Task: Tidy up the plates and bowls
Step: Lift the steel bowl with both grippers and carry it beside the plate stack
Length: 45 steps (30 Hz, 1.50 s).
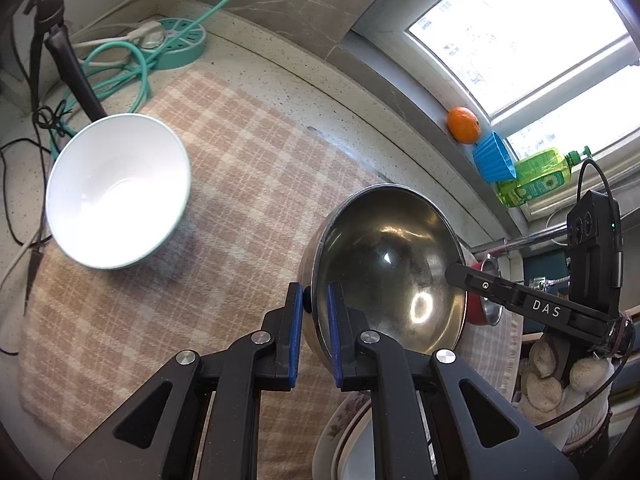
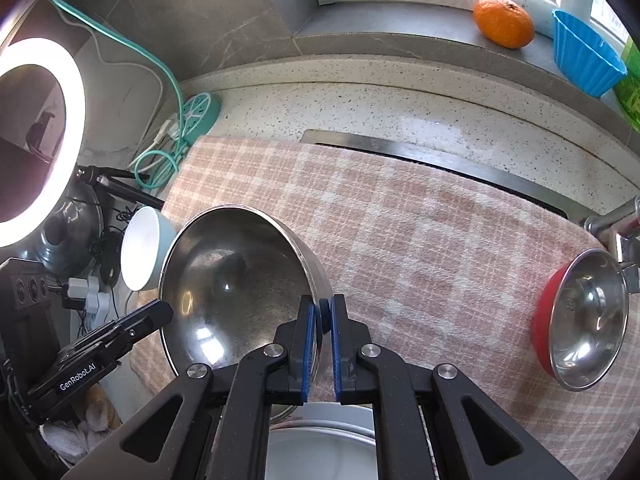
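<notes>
A large steel bowl [image 1: 392,264] is held between both grippers above the checked cloth [image 1: 248,184]. My left gripper [image 1: 315,304] is shut on its near rim. My right gripper [image 2: 322,316] is shut on the opposite rim of the steel bowl [image 2: 232,280]; it also shows in the left wrist view [image 1: 472,280]. A white bowl with a teal outside [image 1: 118,192] stands on the cloth to the left, seen too in the right wrist view [image 2: 142,248]. A small red bowl with a steel inside [image 2: 580,320] lies tilted at the right. Stacked plates [image 2: 316,440] lie below the steel bowl.
A teal power strip with cords [image 1: 176,42] lies at the back left. An orange [image 2: 504,20], a blue cup [image 2: 584,58] and a green bottle [image 1: 536,176] stand on the window sill. A ring light [image 2: 36,140] stands at the left. A tap [image 2: 616,224] is at the right.
</notes>
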Each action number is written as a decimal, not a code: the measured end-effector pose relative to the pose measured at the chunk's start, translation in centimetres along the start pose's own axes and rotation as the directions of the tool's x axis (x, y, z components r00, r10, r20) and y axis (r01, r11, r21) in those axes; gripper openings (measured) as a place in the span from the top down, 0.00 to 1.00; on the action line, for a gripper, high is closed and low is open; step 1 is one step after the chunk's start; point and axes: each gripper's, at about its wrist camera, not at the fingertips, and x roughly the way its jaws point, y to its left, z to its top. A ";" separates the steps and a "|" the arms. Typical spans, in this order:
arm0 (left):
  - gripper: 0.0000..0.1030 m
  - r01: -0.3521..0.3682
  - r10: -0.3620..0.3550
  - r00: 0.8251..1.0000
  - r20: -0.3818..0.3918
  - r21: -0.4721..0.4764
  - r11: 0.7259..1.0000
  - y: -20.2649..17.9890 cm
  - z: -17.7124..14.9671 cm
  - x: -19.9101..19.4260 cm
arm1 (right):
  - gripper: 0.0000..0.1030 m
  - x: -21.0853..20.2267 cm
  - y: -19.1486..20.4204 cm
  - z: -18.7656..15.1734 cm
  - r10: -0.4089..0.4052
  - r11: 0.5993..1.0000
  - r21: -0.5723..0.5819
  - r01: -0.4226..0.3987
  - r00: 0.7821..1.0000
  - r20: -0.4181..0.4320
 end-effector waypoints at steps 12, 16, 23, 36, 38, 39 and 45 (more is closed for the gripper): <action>0.90 -0.029 0.030 0.999 0.032 -0.040 0.999 3.1 -2.0 -2.7 | 0.93 2.2 3.9 -2.0 0.017 0.999 -0.045 -0.019 0.998 -0.053; 0.90 -0.034 0.036 0.999 0.026 -0.059 0.998 4.2 -3.0 -3.1 | 0.93 3.2 4.8 -2.9 0.017 0.998 -0.059 -0.022 0.997 -0.081; 0.90 -0.045 0.048 0.998 0.036 -0.094 0.995 5.6 -4.4 -4.1 | 0.93 4.5 6.1 -3.9 0.020 0.997 -0.078 -0.029 0.993 -0.117; 0.90 -0.046 0.049 0.999 0.015 -0.131 0.990 7.2 -6.6 -5.0 | 0.93 5.8 7.7 -4.9 0.017 0.994 -0.106 -0.033 0.988 -0.152; 0.90 -0.049 0.050 0.999 0.007 -0.134 0.990 7.3 -6.9 -5.0 | 0.93 6.0 7.9 -5.0 0.016 0.994 -0.107 -0.033 0.988 -0.153; 0.90 -0.050 0.051 0.999 0.004 -0.135 0.990 7.4 -7.1 -4.9 | 0.93 6.0 7.9 -5.0 0.017 0.994 -0.108 -0.034 0.988 -0.153; 0.90 -0.050 0.049 0.999 -0.009 -0.152 0.987 7.9 -7.8 -5.0 | 0.93 6.3 8.6 -5.0 0.016 0.992 -0.122 -0.036 0.988 -0.156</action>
